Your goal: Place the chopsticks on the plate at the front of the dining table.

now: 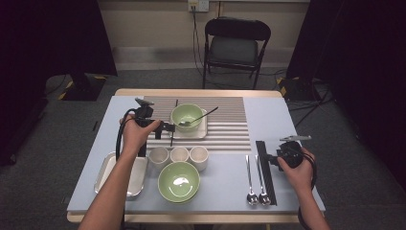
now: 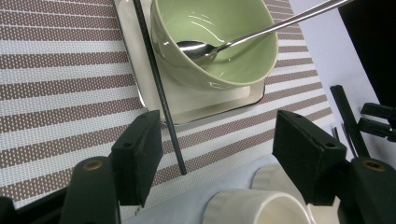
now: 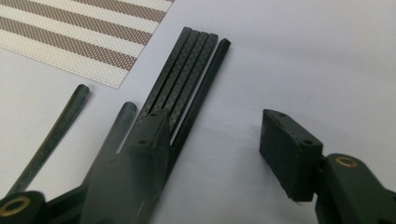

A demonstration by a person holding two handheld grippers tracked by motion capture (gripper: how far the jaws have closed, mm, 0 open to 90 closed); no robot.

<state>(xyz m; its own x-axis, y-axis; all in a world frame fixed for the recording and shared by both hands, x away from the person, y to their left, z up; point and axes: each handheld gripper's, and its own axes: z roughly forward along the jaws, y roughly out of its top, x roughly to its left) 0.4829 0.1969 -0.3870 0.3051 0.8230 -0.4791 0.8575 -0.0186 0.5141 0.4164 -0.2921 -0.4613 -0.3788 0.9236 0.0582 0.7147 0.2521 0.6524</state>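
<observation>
Right hand-held gripper [image 3: 212, 149], jaws parted and holding nothing, straddles the bundled black chopsticks [image 3: 187, 70] at the desk's 4 o'clock; left hand-held gripper [image 2: 217, 154], wide, hovers over the single chopstick [image 2: 159, 88] at 11 o'clock; risk: off-centre closing scatters sticks.

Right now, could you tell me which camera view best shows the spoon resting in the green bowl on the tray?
The left gripper view: the spoon lies close and sharp inside the bowl. The high view shows it small. The right gripper view looks at the black chopsticks instead.
</observation>
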